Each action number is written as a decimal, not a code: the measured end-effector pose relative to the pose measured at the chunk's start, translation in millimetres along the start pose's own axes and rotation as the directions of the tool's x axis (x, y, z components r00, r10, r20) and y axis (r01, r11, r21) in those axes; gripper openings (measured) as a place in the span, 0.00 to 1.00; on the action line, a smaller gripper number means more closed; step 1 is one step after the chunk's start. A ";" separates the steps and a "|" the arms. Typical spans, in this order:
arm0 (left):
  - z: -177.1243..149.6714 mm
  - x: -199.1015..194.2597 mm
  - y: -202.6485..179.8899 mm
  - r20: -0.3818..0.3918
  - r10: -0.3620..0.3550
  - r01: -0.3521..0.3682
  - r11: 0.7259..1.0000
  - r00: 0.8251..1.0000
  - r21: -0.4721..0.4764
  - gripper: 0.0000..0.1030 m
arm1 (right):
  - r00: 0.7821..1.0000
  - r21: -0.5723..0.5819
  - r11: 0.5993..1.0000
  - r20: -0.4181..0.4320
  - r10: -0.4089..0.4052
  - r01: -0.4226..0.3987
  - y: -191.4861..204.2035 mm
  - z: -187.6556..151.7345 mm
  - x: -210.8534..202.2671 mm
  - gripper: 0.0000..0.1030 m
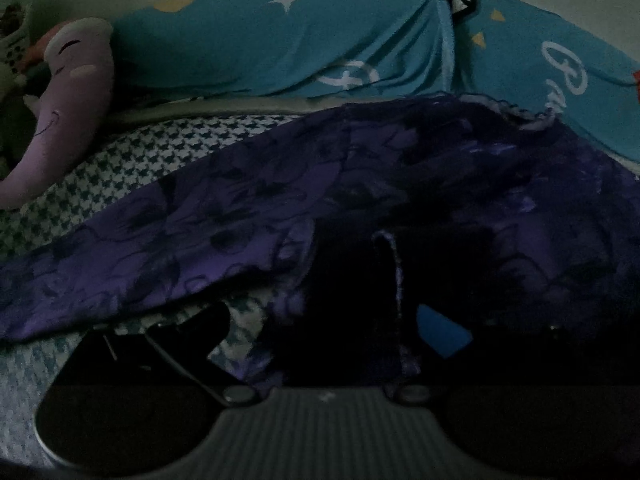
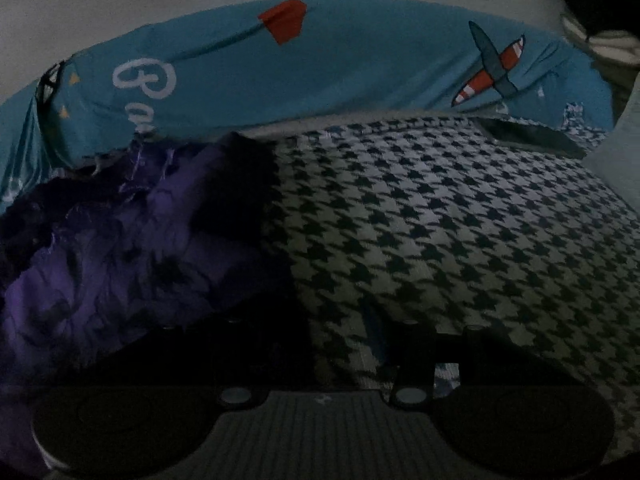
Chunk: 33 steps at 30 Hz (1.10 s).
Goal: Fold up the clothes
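Purple garment [image 1: 280,200] lies spread on houndstooth bed [image 2: 460,220] by teal pillow [image 1: 240,40]; left claw [image 1: 320,320] buried in its dark folds, grip unclear; right claw [image 2: 332,344] part-open at cloth edge, hold unclear.

Each camera sits just behind its own claw and looks forward and downward along the two fingers, so the claw's body fills the bottom of each view.

The left wrist view is very near the purple cloth [image 1: 360,184], which spreads directly ahead of the left claw [image 1: 320,320]. Beyond it lies the blue pillow [image 1: 248,40], and far to the left a lilac plush toy [image 1: 68,92].

The right wrist view looks over the checked bed cover [image 2: 460,220] ahead of the right claw [image 2: 320,360], with the purple cloth [image 2: 120,240] to its left.

Both views share the purple cloth, the checked cover [image 1: 100,176] and the blue pillow [image 2: 320,68] with white lettering.
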<state>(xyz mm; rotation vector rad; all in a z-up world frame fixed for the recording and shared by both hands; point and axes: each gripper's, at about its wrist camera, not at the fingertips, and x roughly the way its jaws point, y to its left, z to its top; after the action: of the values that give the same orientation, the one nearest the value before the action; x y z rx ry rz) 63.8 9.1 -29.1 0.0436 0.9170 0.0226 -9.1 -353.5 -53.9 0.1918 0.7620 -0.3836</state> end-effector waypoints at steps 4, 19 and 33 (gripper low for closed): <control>-4.9 -7.9 4.6 0.034 0.005 -0.006 1.000 0.999 0.015 1.00 | 1.000 -0.054 0.998 -0.009 -0.022 0.021 3.4 -3.1 -6.5 0.46; -30.7 -40.5 35.4 0.020 -0.007 0.007 1.000 1.000 -0.005 1.00 | 0.999 -0.016 1.000 -0.037 -0.004 0.003 5.9 -0.5 -48.3 0.50; -46.3 -70.8 89.4 0.027 0.068 -0.065 0.991 0.997 -0.121 1.00 | 0.988 -0.031 0.989 -0.045 0.145 -0.146 47.7 -6.5 -78.6 0.56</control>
<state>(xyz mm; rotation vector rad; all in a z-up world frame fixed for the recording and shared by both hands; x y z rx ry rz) -16.1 97.0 3.1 -0.0373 0.8810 0.1387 -45.6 -286.8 -1.8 0.2222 0.7909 -0.2280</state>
